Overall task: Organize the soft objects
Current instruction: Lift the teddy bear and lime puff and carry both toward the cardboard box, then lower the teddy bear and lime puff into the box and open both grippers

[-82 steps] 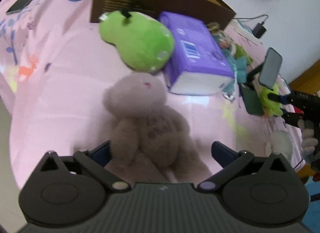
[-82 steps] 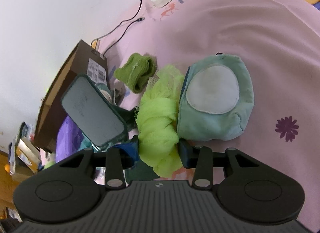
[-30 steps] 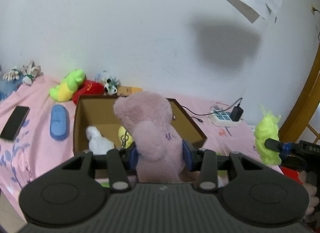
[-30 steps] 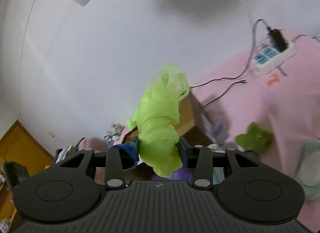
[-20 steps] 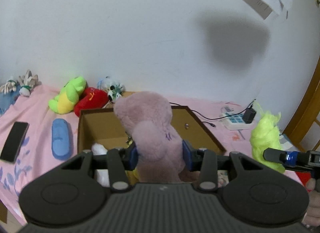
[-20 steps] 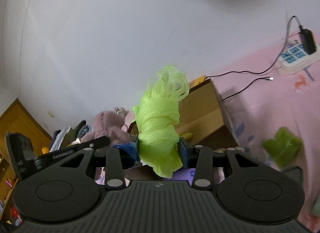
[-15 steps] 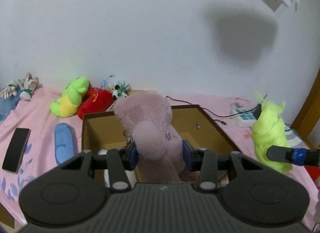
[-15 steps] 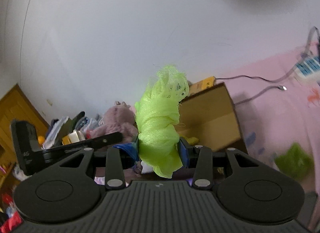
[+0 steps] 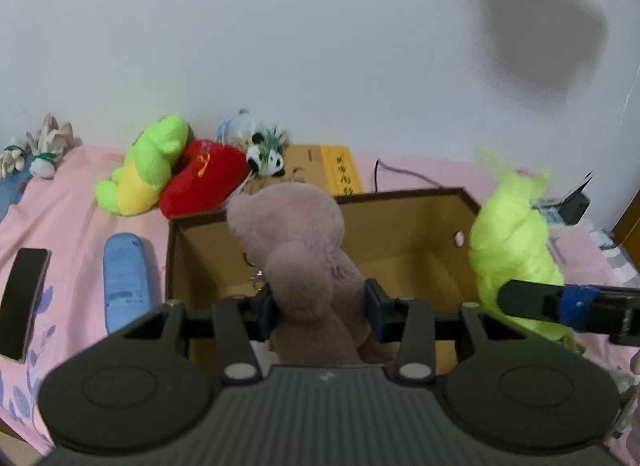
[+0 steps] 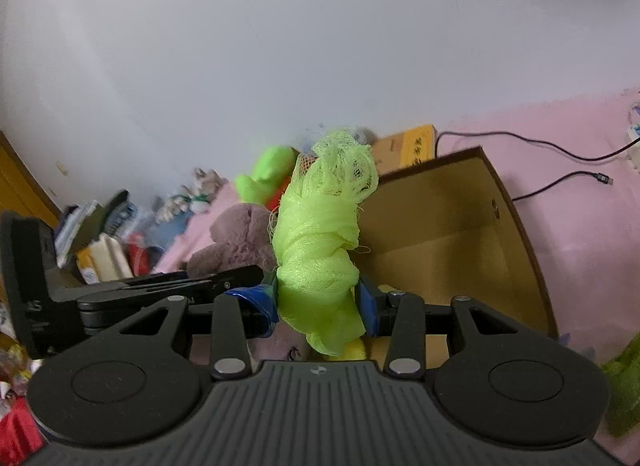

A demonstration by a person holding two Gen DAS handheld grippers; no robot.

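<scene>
1. a green plush (image 9: 146, 169), red plush (image 9: 202, 181) and blue case (image 9: 124, 274) lie on the bed beside the cardboard box (image 9: 400, 234).
2. the left hand-held gripper (image 9: 320, 306) clamps the mauve teddy (image 9: 304, 250) over the box; the right hand-held gripper (image 10: 318, 306) clamps the lime mesh (image 10: 324, 242) at the box's edge.
3. a second ago both were farther from the box.

Open cardboard box (image 9: 400, 234) mouth mostly free, bear (image 9: 304, 250) and mesh (image 9: 512, 242) overhead

right claw (image 10: 318, 308) | clamps green mesh bundle (image 10: 324, 250) (upright) | above cardboard box (image 10: 460, 234)
</scene>
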